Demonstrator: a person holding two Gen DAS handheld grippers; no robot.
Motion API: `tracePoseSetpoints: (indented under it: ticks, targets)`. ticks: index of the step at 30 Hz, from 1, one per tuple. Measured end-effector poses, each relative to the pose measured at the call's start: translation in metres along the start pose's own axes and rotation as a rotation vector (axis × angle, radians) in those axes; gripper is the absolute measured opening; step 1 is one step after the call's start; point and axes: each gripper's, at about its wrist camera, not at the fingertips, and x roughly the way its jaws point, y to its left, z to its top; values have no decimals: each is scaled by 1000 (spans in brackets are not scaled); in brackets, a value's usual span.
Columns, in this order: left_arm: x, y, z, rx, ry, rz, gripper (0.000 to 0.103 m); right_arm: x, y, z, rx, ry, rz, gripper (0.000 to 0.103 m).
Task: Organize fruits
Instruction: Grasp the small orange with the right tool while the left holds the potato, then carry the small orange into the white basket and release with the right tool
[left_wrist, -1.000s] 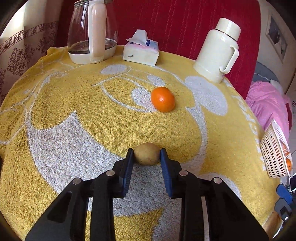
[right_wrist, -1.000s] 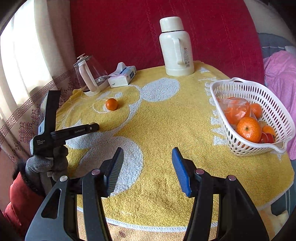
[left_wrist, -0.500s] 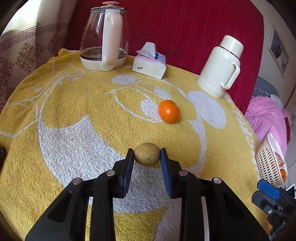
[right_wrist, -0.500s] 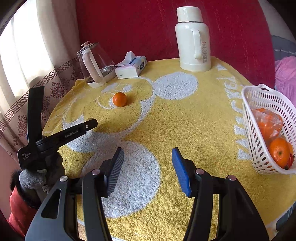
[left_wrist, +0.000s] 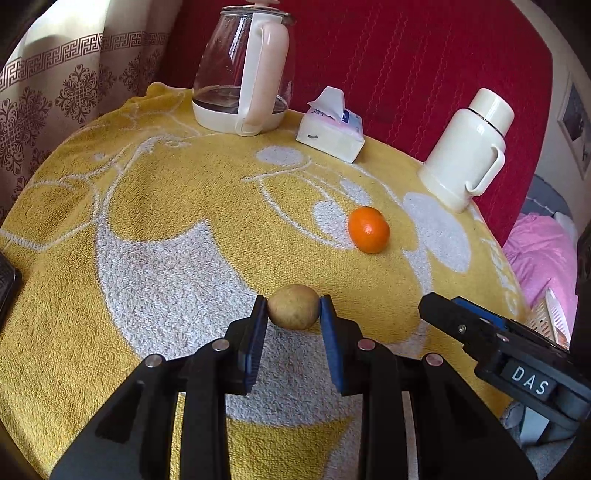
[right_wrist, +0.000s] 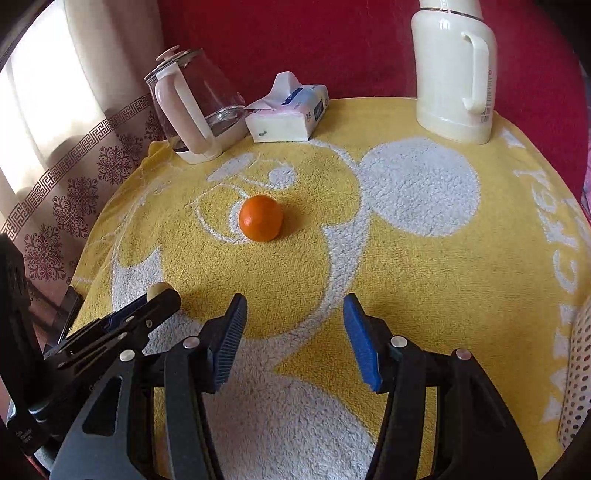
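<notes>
Crosswise, brown fruit long axis spans left tongs pads

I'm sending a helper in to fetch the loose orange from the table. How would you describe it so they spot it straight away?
Find the round table under the yellow towel, backed by red fabric. Along its far edge stand a glass kettle, a tissue pack and a cream flask; the orange lies alone in front of them, mid-table. It is the only bright orange ball there; the other small round thing is dull brown.
</notes>
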Motion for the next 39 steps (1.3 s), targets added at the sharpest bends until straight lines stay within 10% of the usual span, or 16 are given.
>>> tracePoseSetpoints:
  ticks: [15,39]
  targets:
    - [2,4,-1,-19,9,-18,29,64,22,61,-37,44,-6,56]
    - [2,4,-1,-15,5,-26,29,76,23,61,-80,63,-104,38]
